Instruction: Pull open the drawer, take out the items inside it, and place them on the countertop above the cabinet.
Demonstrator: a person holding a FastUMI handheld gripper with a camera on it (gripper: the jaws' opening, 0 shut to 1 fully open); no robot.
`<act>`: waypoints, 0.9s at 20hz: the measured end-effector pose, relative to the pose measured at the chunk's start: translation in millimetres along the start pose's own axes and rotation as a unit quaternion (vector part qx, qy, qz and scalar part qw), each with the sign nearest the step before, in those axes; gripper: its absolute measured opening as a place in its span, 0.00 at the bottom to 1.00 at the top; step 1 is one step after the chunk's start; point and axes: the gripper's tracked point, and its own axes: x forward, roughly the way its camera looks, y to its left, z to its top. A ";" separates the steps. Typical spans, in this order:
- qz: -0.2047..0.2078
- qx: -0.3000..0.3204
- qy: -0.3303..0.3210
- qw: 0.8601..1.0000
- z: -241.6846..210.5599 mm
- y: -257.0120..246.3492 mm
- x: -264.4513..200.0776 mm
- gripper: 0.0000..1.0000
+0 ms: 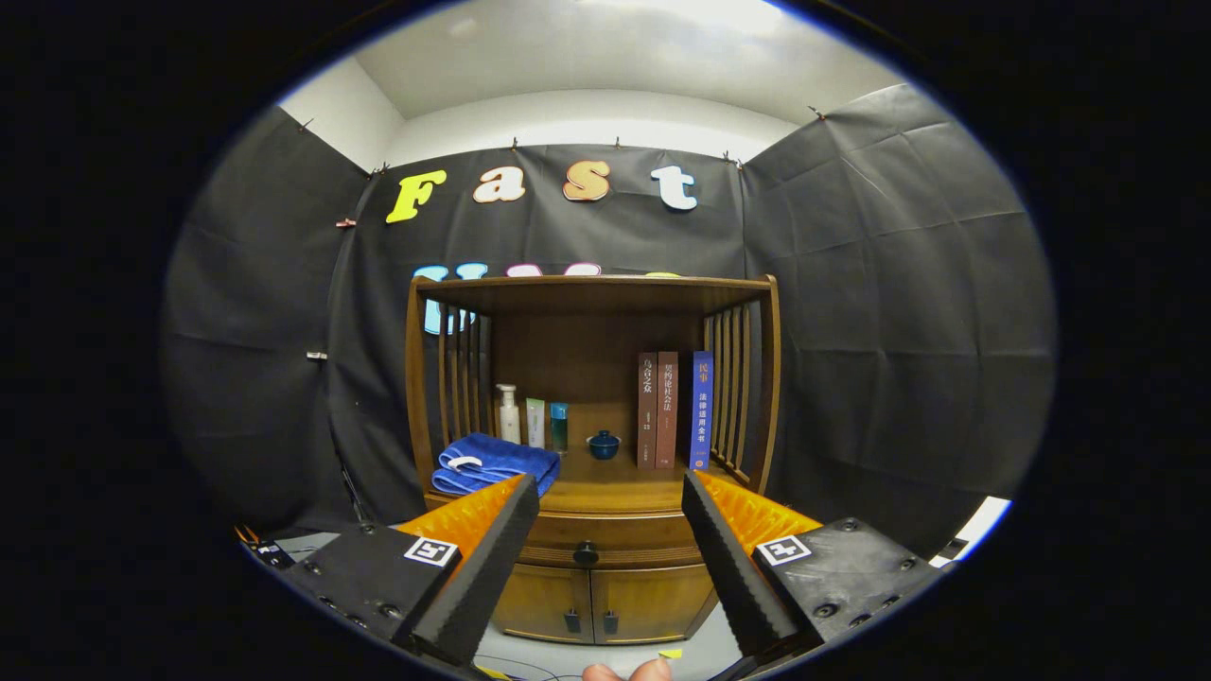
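A wooden cabinet (pixel 605 577) stands straight ahead, some way beyond my fingers. Its drawer (pixel 624 542) is closed, with a dark round knob (pixel 586 553) seen between the two fingers. The countertop (pixel 605 492) above the drawer carries a folded blue towel (pixel 494 463) at its left. My gripper (pixel 610 497) is open, with nothing between its fingers, and is not touching the cabinet. What lies inside the drawer is hidden.
On the countertop stand a white pump bottle (pixel 509 413), two small tubes (pixel 547 424), a small dark blue lidded pot (pixel 604 445) and three upright books (pixel 674 410). Slatted sides and a top shelf (pixel 596 288) enclose it. Two small doors (pixel 591 605) sit below the drawer.
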 end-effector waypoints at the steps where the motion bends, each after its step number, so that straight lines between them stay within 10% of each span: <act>1: -0.002 0.001 0.000 1.000 -2.0 1.7 1.2 0.99; 18: 0.011 -0.016 0.045 0.999 -122.3 32.0 142.9 0.99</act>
